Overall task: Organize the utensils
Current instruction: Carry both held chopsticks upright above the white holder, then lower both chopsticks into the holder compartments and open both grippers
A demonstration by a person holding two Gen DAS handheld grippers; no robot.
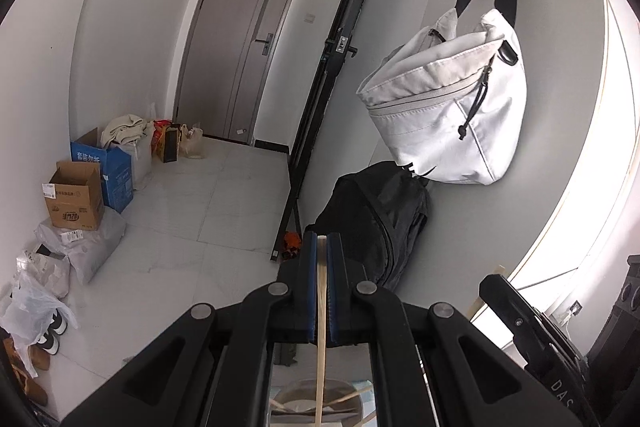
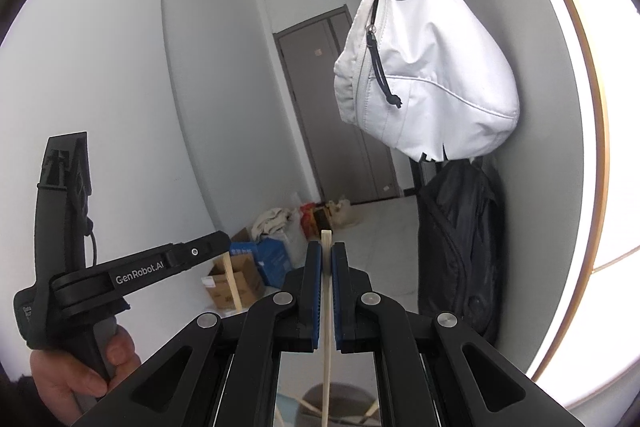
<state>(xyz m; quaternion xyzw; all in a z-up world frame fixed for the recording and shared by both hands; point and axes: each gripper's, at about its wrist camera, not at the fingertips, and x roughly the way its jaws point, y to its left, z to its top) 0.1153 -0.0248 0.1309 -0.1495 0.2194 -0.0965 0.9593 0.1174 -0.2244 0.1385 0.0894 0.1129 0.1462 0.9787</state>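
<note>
My left gripper (image 1: pixel 322 241) is shut on a pale wooden chopstick (image 1: pixel 321 307) that runs upright between its blue pads. My right gripper (image 2: pixel 327 249) is shut on another wooden chopstick (image 2: pixel 327 307) in the same way. Both point up and away from the work surface, toward a wall and door. Below the left gripper I see a round glass container (image 1: pixel 320 405) with more chopsticks lying in it. It also shows below the right gripper (image 2: pixel 336 403). The left gripper also shows in the right wrist view (image 2: pixel 224 243), held in a hand with its chopstick (image 2: pixel 232 279).
A white bag (image 1: pixel 444 107) hangs on the wall over a black backpack (image 1: pixel 376 223). Cardboard boxes (image 1: pixel 76 195) and plastic bags line the floor at the left. A grey door (image 1: pixel 240 43) stands at the back. A bright round mirror (image 2: pixel 592 147) is at the right.
</note>
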